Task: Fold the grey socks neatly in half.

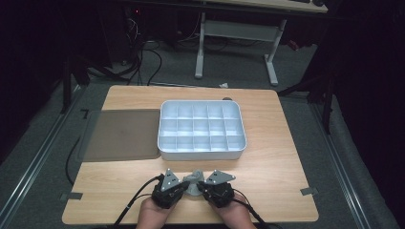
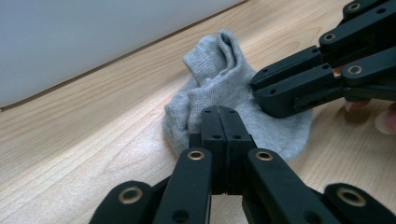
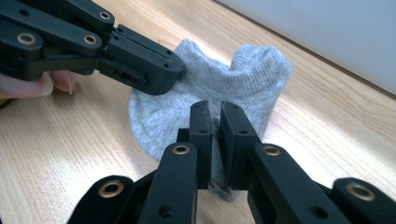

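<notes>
Sock [image 1: 193, 183] is pinched at opposite edges by left tongs [image 2: 219, 116] and right tongs [image 3: 215, 114], kept bunched on desk [image 1: 267, 143], likely for folding into tray [image 1: 201, 153].

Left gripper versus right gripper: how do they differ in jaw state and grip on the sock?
The left gripper has its jaws pressed flat together with no gap; the right gripper shows a narrow slit with sock fabric in it. The left gripper bites the sock at its left edge in the high view, the right gripper at its right edge. Both are shut on the same grey sock, low over the table, in front of the tray.
</notes>
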Available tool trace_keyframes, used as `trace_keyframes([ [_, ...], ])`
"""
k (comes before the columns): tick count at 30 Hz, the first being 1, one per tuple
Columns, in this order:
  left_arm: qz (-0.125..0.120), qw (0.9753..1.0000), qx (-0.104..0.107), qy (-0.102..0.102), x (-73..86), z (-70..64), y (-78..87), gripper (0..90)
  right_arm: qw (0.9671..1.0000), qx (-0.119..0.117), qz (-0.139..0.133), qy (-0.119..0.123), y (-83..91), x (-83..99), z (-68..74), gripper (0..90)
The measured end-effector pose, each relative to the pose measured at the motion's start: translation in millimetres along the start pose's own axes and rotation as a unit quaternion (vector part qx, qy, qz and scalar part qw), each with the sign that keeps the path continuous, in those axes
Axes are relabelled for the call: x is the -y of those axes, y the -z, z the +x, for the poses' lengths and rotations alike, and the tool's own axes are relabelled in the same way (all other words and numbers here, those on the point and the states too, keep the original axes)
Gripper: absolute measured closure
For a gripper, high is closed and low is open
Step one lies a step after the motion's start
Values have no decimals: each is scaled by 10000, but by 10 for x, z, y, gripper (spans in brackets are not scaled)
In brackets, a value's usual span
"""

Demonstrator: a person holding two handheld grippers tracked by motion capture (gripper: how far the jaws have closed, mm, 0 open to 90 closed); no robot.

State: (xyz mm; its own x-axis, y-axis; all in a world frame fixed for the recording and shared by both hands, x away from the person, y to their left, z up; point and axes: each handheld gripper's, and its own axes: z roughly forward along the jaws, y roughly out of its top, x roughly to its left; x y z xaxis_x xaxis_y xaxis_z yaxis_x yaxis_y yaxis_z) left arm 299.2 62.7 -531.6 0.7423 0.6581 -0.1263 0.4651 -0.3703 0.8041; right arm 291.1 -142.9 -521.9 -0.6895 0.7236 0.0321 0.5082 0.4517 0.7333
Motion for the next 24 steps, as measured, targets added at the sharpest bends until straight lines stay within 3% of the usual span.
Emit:
trace_keyframes([
  [7,-9,10000,-83,-6,0,16,35,900,10000,-20,-31,-32,-4,28,-13,842],
  [8,-54,9999,-72,49,-10,-3,48,900,10000,-7,-35,-35,-5,31,-10,842],
  [11,-237,9997,38,-90,-75,-151,85,889,10000,28,-43,-20,-11,28,0,843],
  [15,-206,9996,97,-142,-88,-235,31,889,10000,21,-65,-27,-10,37,0,842],
  [19,8,10000,-71,-47,-30,-151,-14,891,10000,-8,-74,-36,-6,43,-13,842],
  [24,22,9998,-174,-58,-4,-128,-16,899,10000,-10,-58,-29,6,50,-9,842],
])
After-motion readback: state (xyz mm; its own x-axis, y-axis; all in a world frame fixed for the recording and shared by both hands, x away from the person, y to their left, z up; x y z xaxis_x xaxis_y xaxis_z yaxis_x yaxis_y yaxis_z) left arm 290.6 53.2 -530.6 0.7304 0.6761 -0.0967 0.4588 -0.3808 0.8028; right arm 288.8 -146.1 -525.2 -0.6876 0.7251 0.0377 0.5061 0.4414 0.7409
